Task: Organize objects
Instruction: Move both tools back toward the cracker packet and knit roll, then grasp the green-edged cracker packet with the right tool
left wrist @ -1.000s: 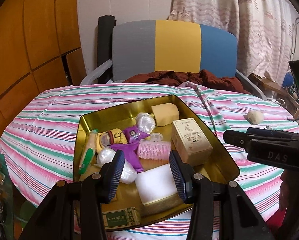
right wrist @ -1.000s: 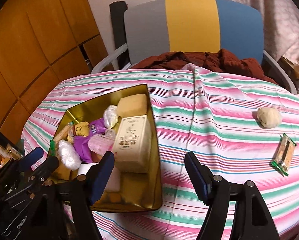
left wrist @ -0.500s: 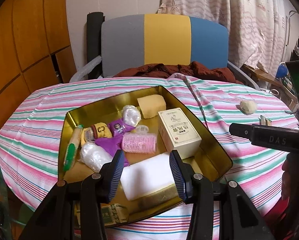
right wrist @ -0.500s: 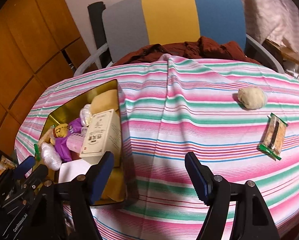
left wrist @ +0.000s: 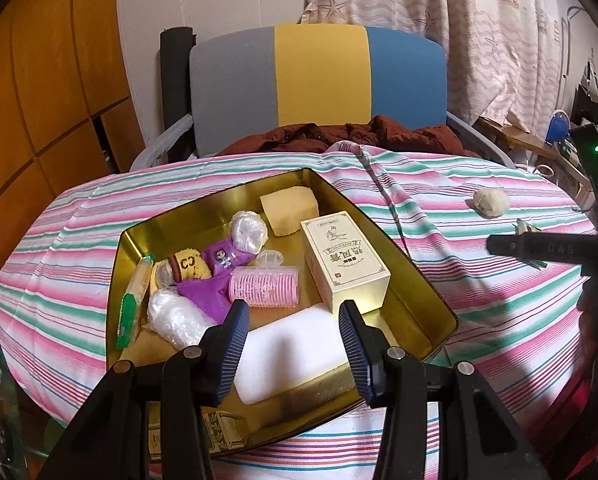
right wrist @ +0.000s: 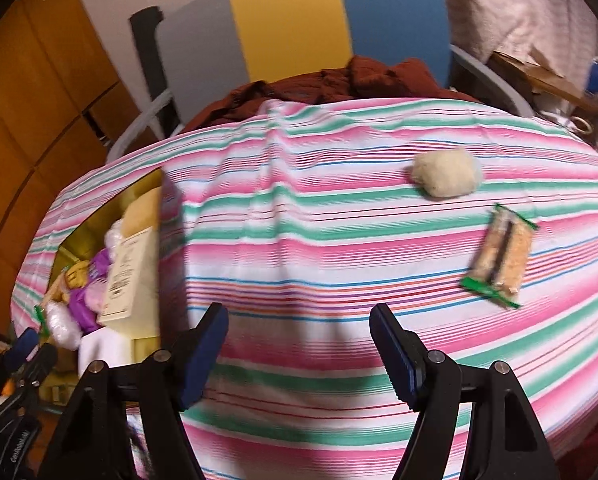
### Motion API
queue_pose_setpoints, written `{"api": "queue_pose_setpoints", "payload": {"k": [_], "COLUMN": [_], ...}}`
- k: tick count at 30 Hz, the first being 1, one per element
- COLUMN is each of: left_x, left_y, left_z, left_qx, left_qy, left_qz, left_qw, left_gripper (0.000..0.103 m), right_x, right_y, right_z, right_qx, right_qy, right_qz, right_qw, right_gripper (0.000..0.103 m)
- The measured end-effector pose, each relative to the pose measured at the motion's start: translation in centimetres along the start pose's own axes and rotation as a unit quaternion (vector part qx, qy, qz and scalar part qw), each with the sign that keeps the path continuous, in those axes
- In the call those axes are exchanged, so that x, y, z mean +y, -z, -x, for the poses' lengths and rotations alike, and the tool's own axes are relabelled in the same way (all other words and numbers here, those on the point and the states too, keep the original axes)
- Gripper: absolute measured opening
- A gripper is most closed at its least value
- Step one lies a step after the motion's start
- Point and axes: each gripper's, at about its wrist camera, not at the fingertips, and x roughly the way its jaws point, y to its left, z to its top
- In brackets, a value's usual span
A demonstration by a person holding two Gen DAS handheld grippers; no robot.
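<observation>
Right wrist: striped cloth [right wrist: 299,240], snack packet [right wrist: 499,256].

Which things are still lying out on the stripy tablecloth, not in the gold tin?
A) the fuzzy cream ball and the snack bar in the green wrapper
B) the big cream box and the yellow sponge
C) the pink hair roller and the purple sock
A: the fuzzy cream ball and the snack bar lie on the tablecloth, away from the gold tin.
</observation>
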Motion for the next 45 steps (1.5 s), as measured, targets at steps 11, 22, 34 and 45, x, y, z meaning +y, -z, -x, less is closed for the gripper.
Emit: {"api": "queue_pose_setpoints", "payload": {"k": [11, 22, 34, 45], "left_x": [-0.9, -2.7, -6.8, -10.1], "left_y": [-0.5, -1.5, -2.9, -4.1], "left_z": [-0.1, -0.4, -1.5, -2.7], "left_qx": [-0.002, -0.005, -0.007, -0.005], "left_qy": [0.008, 0.016, 0.046, 0.062], "left_qz": [-0.017, -0.039, -0.078, -0.111], "left_qw": [0.9998, 0.9991, 0.9959, 0.9918], "left_gripper": [0.047, 0.047, 0.047, 0.047], "right_x": [-9.5, -17.3, -18.0, -16.8], "right_y": [-2.9, -4.0, -3.8, -4.5], "right_z": [0.4, -2.2, -4.8, -7.0], "right_qx": [0.011, 0.031, 0.068, 0.083], "right_qy": [0.078, 0.111, 0.090, 0.128], "right_qz": [-0.077, -0.172, -0.191, -0.137], "right_qw": [0.994, 0.978, 0.975, 0.979], "right_gripper": [0.074, 0.081, 0.087, 0.073]}}
